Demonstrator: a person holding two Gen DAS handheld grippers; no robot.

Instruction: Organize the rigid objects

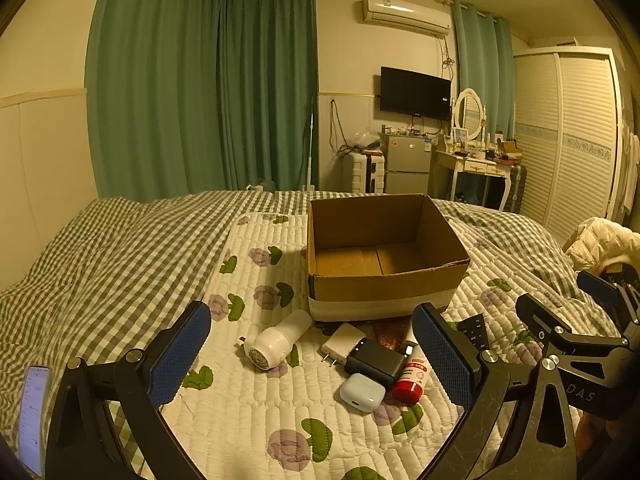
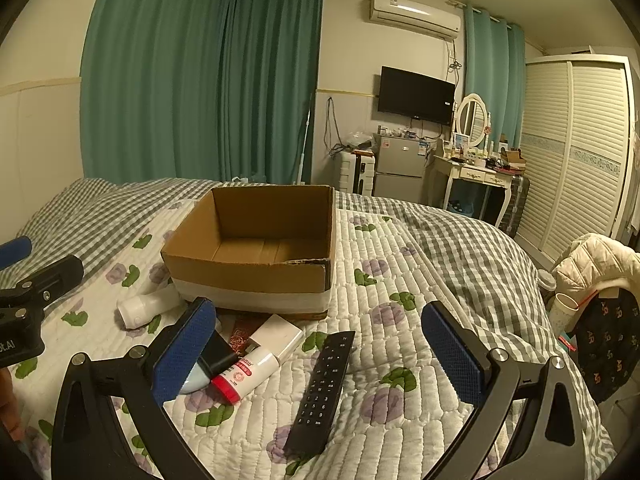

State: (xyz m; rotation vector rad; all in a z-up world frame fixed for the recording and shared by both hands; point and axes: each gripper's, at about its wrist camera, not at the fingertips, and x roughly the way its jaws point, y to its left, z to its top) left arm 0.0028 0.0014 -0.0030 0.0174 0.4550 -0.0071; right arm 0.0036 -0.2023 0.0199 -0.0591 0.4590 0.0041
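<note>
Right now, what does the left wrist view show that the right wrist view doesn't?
Left wrist only: a lit phone at the frame's left edge, and the whole earbud case.

Right wrist only: the full remote control and a cup by the jacket.

Both: the empty cardboard box, red-capped tube, black charger, both grippers open.

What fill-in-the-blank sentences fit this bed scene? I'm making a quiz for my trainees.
1. The cardboard box holds ____ objects.
2. The black remote control lies between the ____ gripper's open fingers.
3. The small tube has a ____ cap.
4. The left gripper grips ____.

Missing words: no; right; red; nothing
</note>
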